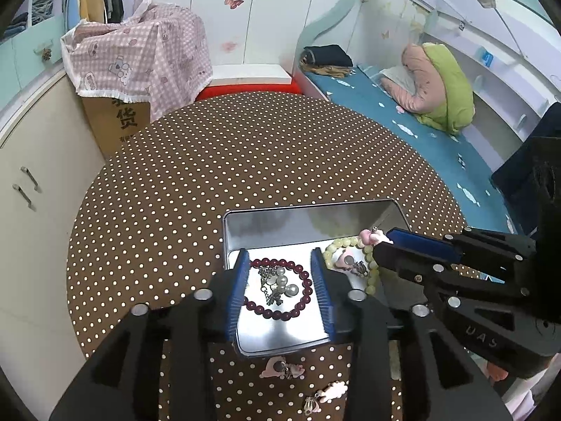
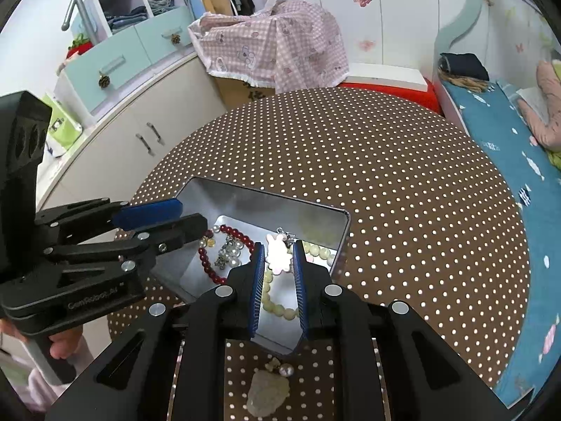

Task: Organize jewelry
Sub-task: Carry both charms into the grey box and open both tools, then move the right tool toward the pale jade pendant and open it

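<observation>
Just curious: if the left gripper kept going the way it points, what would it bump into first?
Probably the dark red bead bracelet and pearl pieces lying in the metal tin, between the open left gripper's fingers; depth is uncertain.

We see our left gripper and right gripper built of black plastic with triangular cutouts, blue ribbed pads, silver round screws, and pale lettering along the bodies.

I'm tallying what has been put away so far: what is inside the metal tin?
The metal tin holds a dark red bead bracelet ringing pearl and chain pieces, and a pale yellow bead bracelet. The grippers cover part of its floor.
</observation>
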Motion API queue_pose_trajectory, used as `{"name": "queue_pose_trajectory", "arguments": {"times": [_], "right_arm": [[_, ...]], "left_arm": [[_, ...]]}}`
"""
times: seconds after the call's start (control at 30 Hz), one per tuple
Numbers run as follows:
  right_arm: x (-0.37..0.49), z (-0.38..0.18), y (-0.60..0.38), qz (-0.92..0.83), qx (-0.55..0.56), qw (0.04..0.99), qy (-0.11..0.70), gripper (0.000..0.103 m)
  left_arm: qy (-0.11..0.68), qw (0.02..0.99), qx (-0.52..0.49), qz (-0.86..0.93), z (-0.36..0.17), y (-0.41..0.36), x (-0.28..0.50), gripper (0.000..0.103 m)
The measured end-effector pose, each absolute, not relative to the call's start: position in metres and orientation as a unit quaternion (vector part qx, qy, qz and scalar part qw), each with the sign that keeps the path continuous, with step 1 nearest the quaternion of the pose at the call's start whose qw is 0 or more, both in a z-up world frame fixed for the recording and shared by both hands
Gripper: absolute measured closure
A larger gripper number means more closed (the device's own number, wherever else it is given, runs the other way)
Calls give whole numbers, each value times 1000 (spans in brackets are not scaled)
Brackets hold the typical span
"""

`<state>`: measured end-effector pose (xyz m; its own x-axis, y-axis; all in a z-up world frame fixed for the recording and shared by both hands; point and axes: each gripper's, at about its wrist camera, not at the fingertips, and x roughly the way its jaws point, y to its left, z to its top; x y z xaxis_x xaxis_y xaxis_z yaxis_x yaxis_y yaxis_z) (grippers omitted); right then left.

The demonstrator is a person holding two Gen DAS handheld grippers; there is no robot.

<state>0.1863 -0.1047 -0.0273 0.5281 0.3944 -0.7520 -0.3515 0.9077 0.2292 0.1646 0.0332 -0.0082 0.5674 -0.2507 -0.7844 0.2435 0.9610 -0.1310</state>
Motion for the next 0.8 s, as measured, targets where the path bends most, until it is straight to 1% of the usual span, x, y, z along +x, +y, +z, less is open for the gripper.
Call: {"name": "queue_pose_trajectory", "arguments": {"times": [0.07, 0.2, 0.27, 0.3, 0.33, 0.37, 0.57, 0.63, 0.8], "right_arm": [[185, -25, -106, 218, 30, 875, 431, 84], [180, -15, -114, 224, 44, 880, 416, 84], [178, -10, -119, 225, 52, 881, 412, 79], [177, -8, -120, 223, 50, 882, 412, 68], [176, -7, -121, 217, 48, 885, 409, 54], [174, -6, -122, 211, 47, 888, 406, 51], [173, -5, -129, 207, 56, 887, 410, 51], [173, -5, -130, 206, 57, 886, 411, 47], [165, -4, -132, 202, 55, 889, 407, 44]], "left_arm": [[440, 888, -3, -136, -6, 35, 161, 64], [437, 889, -2, -137, -3, 37, 157, 62], [437, 889, -1, -136, -3, 37, 156, 62], [436, 890, -1, -134, -2, 37, 155, 62], [435, 891, -1, -133, -2, 37, 155, 62], [433, 891, -2, -133, -1, 37, 154, 62], [431, 893, -1, -132, 2, 36, 148, 60], [431, 893, -2, -130, 3, 37, 147, 59], [428, 895, -4, -124, 4, 39, 143, 59]]}}
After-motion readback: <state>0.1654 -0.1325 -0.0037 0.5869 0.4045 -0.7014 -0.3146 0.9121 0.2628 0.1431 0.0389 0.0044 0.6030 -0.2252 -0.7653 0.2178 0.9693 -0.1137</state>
